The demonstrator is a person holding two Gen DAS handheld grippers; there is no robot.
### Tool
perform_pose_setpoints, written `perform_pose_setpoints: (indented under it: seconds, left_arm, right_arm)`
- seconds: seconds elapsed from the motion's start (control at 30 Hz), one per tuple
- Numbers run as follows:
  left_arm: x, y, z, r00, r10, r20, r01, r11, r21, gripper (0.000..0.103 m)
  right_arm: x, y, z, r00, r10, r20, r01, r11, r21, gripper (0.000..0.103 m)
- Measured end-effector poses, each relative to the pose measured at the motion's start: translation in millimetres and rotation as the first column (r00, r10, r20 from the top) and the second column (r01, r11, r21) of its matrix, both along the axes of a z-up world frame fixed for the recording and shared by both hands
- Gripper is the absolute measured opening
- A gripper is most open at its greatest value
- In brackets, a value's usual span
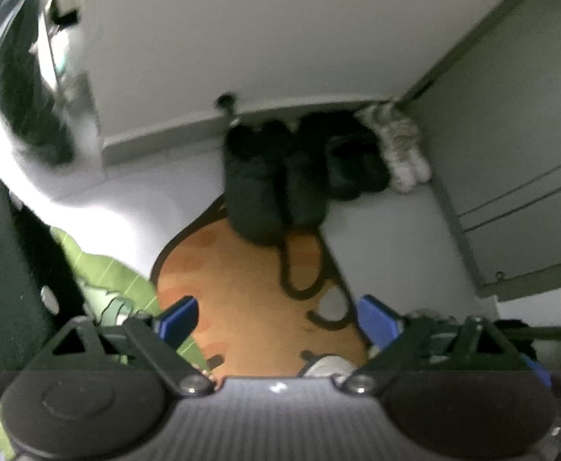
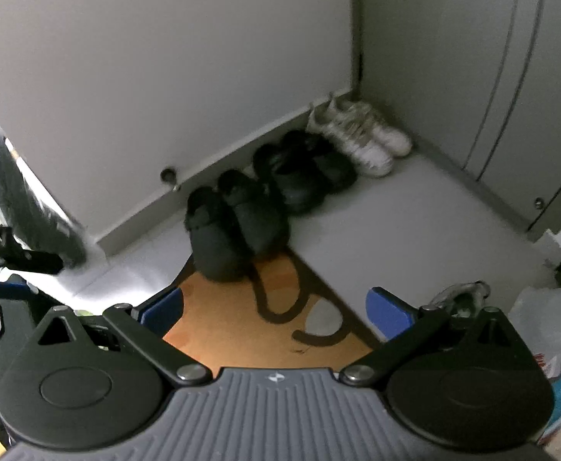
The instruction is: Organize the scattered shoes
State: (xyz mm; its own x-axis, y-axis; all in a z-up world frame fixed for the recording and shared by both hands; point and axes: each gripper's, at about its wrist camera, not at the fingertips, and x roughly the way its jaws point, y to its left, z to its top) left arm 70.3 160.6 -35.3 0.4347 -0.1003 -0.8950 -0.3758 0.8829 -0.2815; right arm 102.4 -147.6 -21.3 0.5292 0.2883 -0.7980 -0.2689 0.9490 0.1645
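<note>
black slippers [image 2: 238, 226], black clogs [image 2: 303, 169], white sneakers [image 2: 361, 134], paired along wall [image 2: 126, 77]

A home entryway: shoes [image 2: 299, 176] lined along the wall [image 2: 165, 57], orange mat [image 2: 242, 326] at centre, closet doors [image 2: 492, 77] right.

Each gripper, the left gripper [image 1: 276, 317] and the right gripper [image 2: 274, 309], has blue pads on black arms. Shiny round screws join the arms to a grey ribbed body. Two big black round discs sit beside it.
</note>
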Motion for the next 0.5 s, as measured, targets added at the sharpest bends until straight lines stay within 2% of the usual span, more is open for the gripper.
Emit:
perform_pose_setpoints:
  seconds: [0.17,0.27,0.37,0.5]
  left_arm:
    - [17.9,-50.5,42.4,0.998,-0.026,0.053,0.026,1.0,-0.006,0.093]
    - [25.7,-77.1,55.4,0.997,-0.038,0.069,0.04,0.999,-0.017,0.094]
    - [30.0,-101.5,62.0,0.995,-0.059,0.076,0.061,0.998,-0.027,0.094]
    - [26.8,-126.6,51.4,0.987,-0.15,0.05,0.152,0.988,-0.032,0.093]
  right_arm:
    - [6.8,-39.0,36.9,0.997,0.061,0.039,-0.059,0.997,-0.051,0.103]
    - [17.6,-59.6,56.4,0.994,0.098,0.052,-0.092,0.99,-0.103,0.103]
    - [21.7,-72.0,62.0,0.991,0.125,0.047,-0.117,0.984,-0.137,0.103]
    - [15.4,-87.4,54.4,0.99,0.139,0.022,-0.134,0.98,-0.149,0.103]
